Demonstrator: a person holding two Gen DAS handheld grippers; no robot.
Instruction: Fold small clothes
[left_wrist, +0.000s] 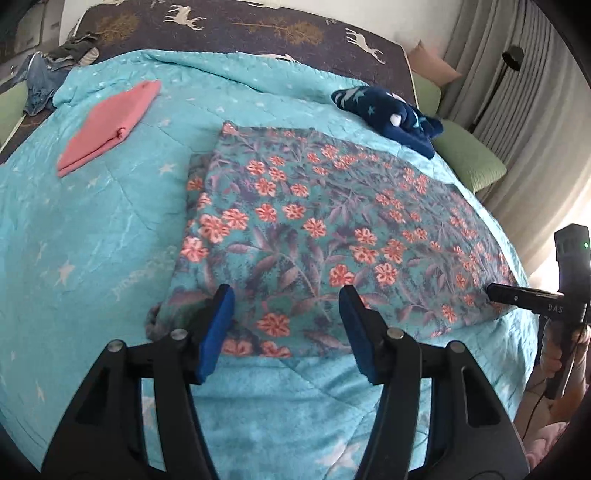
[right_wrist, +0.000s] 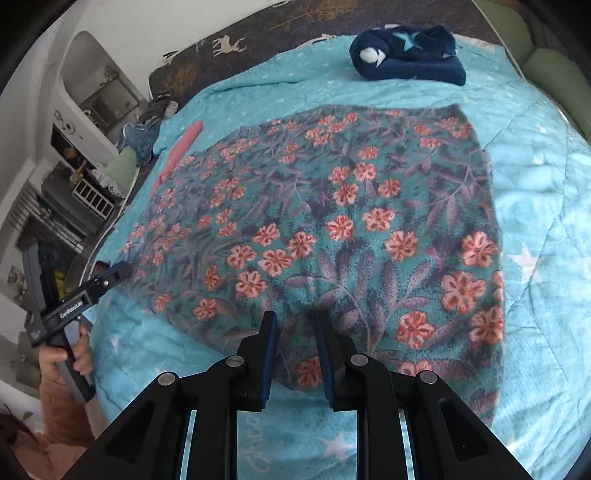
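A teal floral garment (left_wrist: 317, 225) (right_wrist: 332, 229) lies flat, folded into a broad rectangle, on the turquoise star quilt (left_wrist: 92, 240) (right_wrist: 546, 206). My left gripper (left_wrist: 286, 297) hovers over its near left edge with the jaws wide apart and nothing between the pads. In the right wrist view it shows from the side at the cloth's left edge (right_wrist: 118, 271). My right gripper (right_wrist: 295, 319) is over the near edge of the same garment, jaws a narrow gap apart, gripping nothing. In the left wrist view it reaches in at the cloth's right corner (left_wrist: 496, 290).
A folded pink garment (left_wrist: 107, 125) (right_wrist: 181, 151) lies at the far left of the quilt. A rolled navy star-print garment (left_wrist: 391, 114) (right_wrist: 406, 55) sits behind the floral one. Denim clothes (left_wrist: 40, 81) are heaped at the bed's far left corner. Green cushions (left_wrist: 469, 162) line the right edge.
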